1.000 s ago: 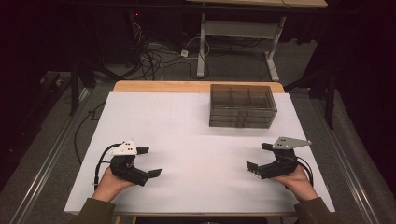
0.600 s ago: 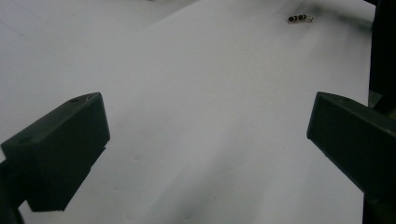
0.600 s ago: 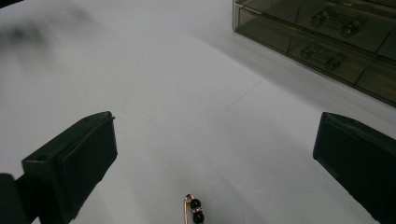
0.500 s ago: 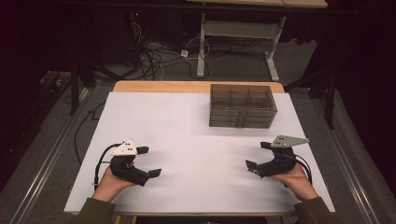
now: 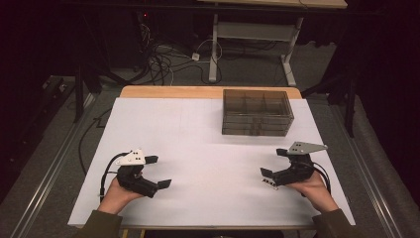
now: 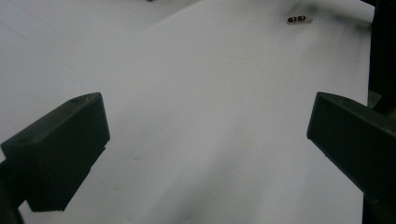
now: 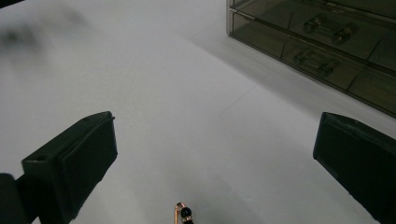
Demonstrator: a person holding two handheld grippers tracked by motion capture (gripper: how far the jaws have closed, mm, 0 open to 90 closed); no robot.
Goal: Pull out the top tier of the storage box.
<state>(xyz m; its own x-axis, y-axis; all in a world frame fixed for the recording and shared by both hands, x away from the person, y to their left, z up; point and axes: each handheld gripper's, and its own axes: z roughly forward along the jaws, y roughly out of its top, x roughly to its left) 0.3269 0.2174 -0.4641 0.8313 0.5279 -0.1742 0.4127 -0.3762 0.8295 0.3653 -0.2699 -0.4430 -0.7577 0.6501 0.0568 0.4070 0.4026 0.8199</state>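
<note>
The left tool (image 6: pixel 205 144) has its two black jaws set wide apart, one at each lower corner, with nothing between them but the bare white desk (image 6: pixel 196 93). Far off near the upper right edge, a small beaded piece (image 6: pixel 299 19) with dark beads on a thin golden wire lies on the desk, well apart from the jaws.

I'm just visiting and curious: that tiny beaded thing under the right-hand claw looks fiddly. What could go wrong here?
The small beaded piece lies flat on the white table, so the open right gripper might pinch it poorly or nudge it away. The smoky drawer box looks light, so tugging its handles might slide it.
</note>
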